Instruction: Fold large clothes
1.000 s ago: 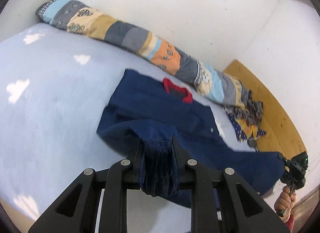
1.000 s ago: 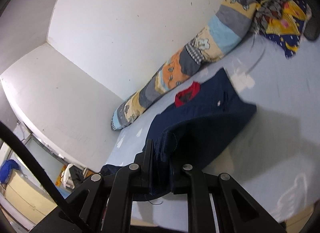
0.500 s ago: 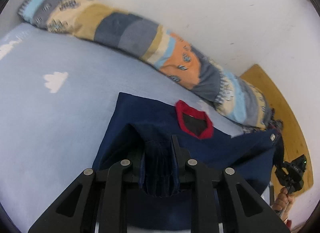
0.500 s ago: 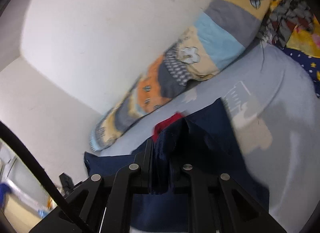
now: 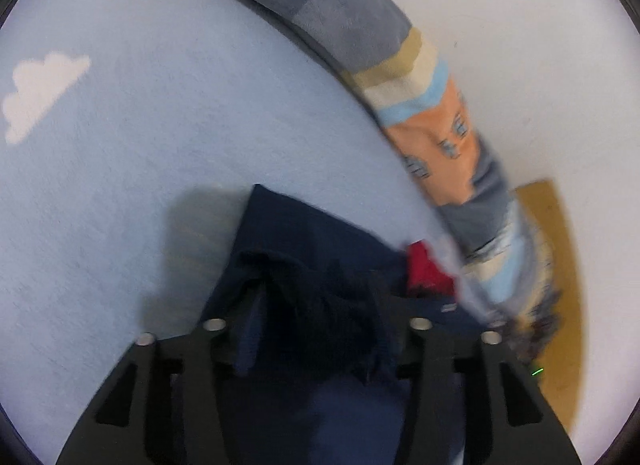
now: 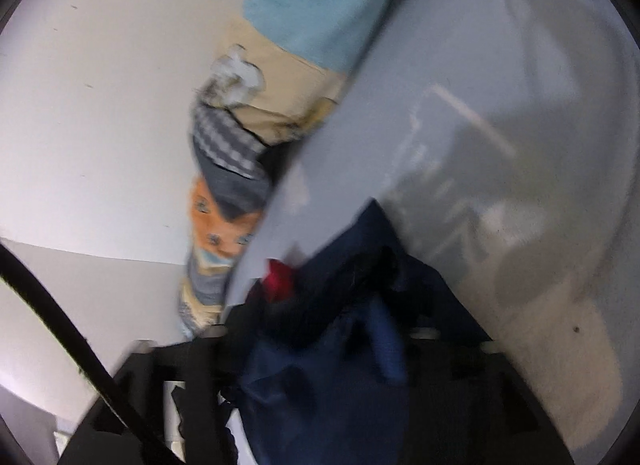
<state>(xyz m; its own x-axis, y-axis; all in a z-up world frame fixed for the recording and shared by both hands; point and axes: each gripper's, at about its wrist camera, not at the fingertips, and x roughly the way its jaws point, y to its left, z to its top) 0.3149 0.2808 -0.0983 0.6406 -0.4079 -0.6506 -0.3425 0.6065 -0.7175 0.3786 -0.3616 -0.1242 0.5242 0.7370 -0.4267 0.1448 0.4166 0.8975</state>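
Both grippers opening, hem bunched between the jaws, pads no longer pressing. Left gripper [image 5: 316, 329] over the navy shirt [image 5: 304, 241]; folded edge at 12 o'clock, red collar [image 5: 424, 269] at 2. Right gripper [image 6: 320, 333] with cloth slumping between its jaws, collar at 11. Shirt flat on the blue sheet [image 5: 160, 125], long axis probably across, from one gripper to the other. Patchwork bolster [image 5: 432, 105] along the wall from 12 to 3, just beyond the collar; nothing blocking a pull-back toward 6.
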